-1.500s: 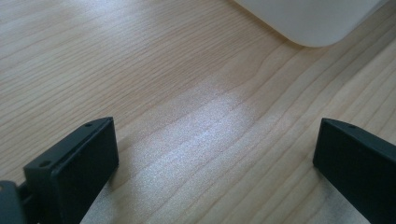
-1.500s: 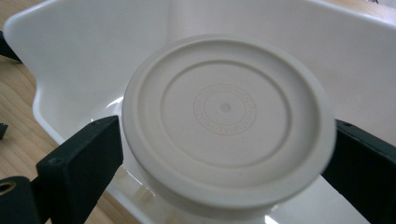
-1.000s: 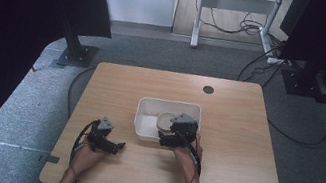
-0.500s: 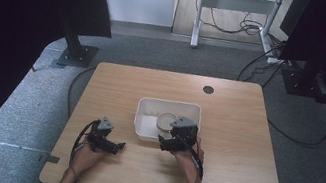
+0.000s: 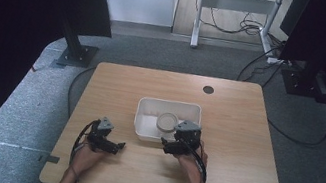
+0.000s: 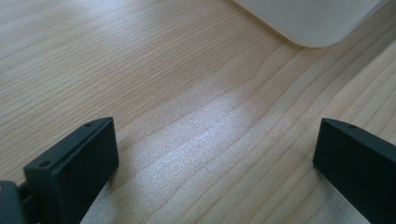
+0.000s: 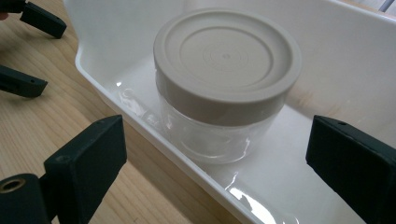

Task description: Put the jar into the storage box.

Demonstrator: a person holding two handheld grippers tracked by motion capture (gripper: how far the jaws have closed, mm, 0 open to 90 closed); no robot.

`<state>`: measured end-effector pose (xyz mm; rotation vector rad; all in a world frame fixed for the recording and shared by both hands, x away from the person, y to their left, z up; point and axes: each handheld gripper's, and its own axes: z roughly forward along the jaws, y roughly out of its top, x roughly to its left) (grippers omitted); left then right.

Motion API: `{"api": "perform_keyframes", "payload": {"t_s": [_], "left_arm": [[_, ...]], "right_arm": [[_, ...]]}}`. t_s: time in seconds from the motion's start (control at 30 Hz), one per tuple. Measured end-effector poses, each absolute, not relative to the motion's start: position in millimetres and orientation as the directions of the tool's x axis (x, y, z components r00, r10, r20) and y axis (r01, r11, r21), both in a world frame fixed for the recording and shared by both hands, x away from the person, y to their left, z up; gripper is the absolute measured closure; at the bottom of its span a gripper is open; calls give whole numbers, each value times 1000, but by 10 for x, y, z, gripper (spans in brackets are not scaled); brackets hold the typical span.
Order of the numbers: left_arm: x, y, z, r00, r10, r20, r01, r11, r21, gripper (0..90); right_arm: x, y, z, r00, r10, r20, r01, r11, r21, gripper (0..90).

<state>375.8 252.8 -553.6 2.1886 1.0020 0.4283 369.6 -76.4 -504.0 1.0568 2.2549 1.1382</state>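
Note:
A clear jar with a beige lid (image 7: 226, 51) stands upright inside a white bin (image 7: 327, 42). In the high view the jar (image 5: 166, 121) sits in the bin (image 5: 147, 109) at mid-table. My right gripper (image 7: 217, 140) is open, its jaws spread wide just outside the bin's near wall, with the jar ahead between them and untouched. In the high view the right gripper (image 5: 165, 145) hovers by the bin's near edge. My left gripper (image 6: 217, 140) is open over bare wood, with a corner of the bin (image 6: 308, 18) ahead. It sits left of the bin (image 5: 118, 146).
The wooden table (image 5: 238, 115) has a dark cable hole (image 5: 208, 89) at the back. The left gripper's fingers (image 7: 35, 18) appear at the upper left of the right gripper view. Dark stands and cables are on the carpet around the table.
My right gripper has drawn back a little toward the near edge of the table, away from the bin. The left gripper has stayed put.

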Motion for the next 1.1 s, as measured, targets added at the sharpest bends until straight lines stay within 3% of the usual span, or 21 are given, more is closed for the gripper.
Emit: {"api": "perform_keyframes", "payload": {"t_s": [1.1], "left_arm": [[3758,2528,-5537,649,761,14,536,-470,702,0]], "right_arm": [[3437,-1076,-4969,-614,789,-28,428,362,828,55]]}}
